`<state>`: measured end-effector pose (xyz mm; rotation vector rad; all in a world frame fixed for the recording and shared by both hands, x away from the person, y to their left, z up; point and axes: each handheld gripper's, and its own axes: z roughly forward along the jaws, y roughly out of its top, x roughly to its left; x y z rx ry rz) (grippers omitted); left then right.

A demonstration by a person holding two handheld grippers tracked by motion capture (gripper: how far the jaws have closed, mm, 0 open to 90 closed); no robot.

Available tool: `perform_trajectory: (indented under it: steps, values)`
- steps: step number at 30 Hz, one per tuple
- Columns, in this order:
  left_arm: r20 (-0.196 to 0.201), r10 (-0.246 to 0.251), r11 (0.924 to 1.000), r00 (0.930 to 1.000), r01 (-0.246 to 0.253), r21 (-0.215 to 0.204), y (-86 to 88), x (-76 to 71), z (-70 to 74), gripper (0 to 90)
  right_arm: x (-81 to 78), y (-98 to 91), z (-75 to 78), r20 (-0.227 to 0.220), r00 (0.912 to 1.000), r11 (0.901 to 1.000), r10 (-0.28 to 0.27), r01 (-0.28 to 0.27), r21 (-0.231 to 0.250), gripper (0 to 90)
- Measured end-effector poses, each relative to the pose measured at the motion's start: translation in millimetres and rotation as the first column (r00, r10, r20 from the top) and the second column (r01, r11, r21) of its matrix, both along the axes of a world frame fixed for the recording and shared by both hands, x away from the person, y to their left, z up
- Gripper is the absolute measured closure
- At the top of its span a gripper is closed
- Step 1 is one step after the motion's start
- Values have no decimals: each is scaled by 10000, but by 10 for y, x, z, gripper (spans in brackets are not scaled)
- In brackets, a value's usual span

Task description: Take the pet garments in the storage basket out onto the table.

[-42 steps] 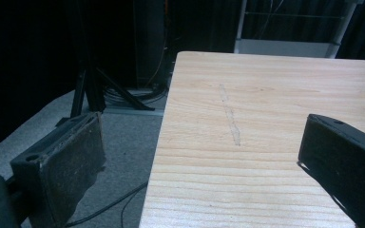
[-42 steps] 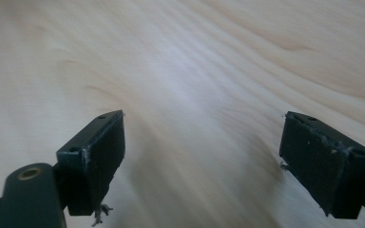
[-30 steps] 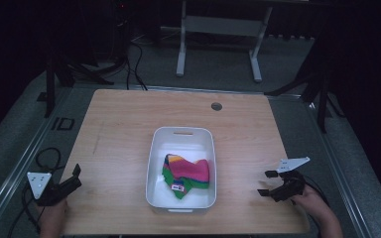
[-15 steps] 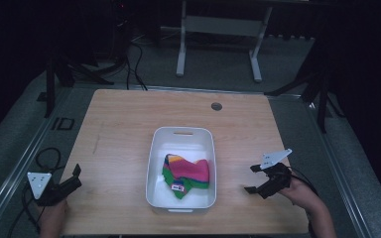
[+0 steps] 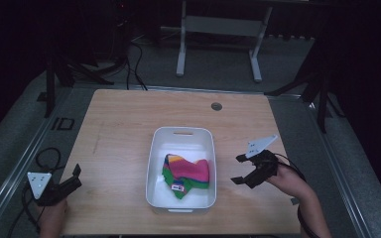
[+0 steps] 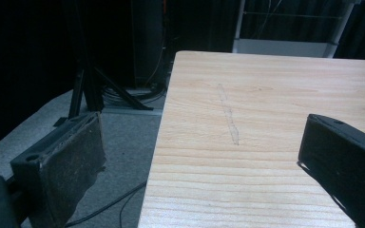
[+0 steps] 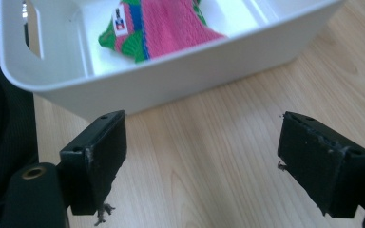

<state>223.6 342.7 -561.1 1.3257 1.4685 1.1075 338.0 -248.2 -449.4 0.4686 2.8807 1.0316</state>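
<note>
A white plastic bin (image 5: 155, 163) stands in the middle of the wooden table (image 5: 119, 124). Inside it lies a crumpled knitted cloth (image 5: 188, 173) in pink, green, yellow and blue, with a small label. My right gripper (image 5: 239, 169) hovers just right of the bin, open, its jaws pointing at the bin's side wall (image 7: 180, 71); the cloth (image 7: 166, 23) shows over the rim. Nothing is between those jaws. My left gripper (image 5: 75, 176) rests at the table's front left corner, open and empty, looking along the table's left edge (image 6: 161, 137).
A small round grommet (image 5: 217, 106) sits near the table's far edge. Cables (image 5: 44, 156) lie on the grey floor left of the table. A metal stand (image 5: 218, 29) and dark tripod legs (image 5: 54, 74) are beyond the table.
My right gripper has moved left and slightly forward, closer to the bin's right side. The left gripper has stayed put.
</note>
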Motion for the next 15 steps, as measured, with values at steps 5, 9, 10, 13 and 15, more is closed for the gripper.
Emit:
perform_trajectory:
  steps: [5, 9, 10, 13, 15]
  values:
    - [-8, 11, 10000, 10000, -11, 7, -2, 1, 0, 22, 28, 148, 70, 48, 9996, 9995, 285, -284, -114, 166]
    - [-14, -2, 10000, 10000, 2, 4, -3, 1, 0, 22, 40, 263, 111, 68, 9987, 9986, 506, -505, -180, 166]
    - [-9, -9, 10000, 10000, 9, 12, -3, 1, 0, 22, 43, 294, 120, 56, 9983, 9982, 577, -576, -185, 166]
    - [-4, -13, 10000, 10000, 13, -3, -4, 1, -1, 22, 50, 389, 147, 114, 9970, 9967, 771, -768, -257, 165]
    - [-5, -23, 10000, 10000, 23, 1, -2, 1, 0, 22, 56, 453, 163, 89, 9962, 9958, 868, -865, -299, 165]
